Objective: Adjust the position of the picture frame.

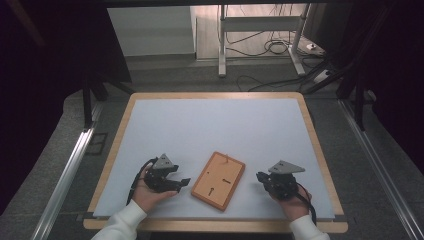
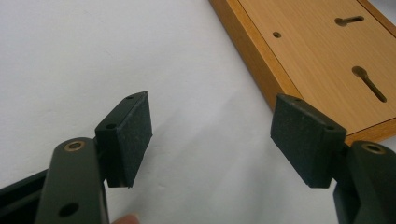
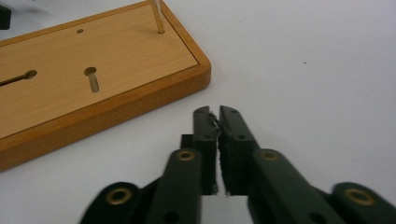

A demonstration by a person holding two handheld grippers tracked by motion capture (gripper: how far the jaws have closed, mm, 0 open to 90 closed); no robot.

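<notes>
A flat wooden board [image 1: 218, 179] with keyhole slots lies on the white table mat, between my two grippers. My left gripper [image 1: 183, 182] rests just left of the board, held in a hand with a white sleeve. In the left gripper view its jaws stand wide apart over bare mat, with nothing between the pads [image 2: 135, 135], and the board [image 2: 327, 60] lies ahead to the right. My right gripper [image 1: 260, 176] sits just right of the board. In the right gripper view its jaws [image 3: 217, 140] are pressed together on nothing, and the board [image 3: 93, 84] carries a thin upright peg [image 3: 159, 16].
The white mat [image 1: 215, 125] covers a table with a wooden rim [image 1: 320, 150]. Beyond the far edge stand a metal frame's legs [image 1: 222, 50] and loose cables [image 1: 270, 47] on the floor. Dark curtains flank both sides.
</notes>
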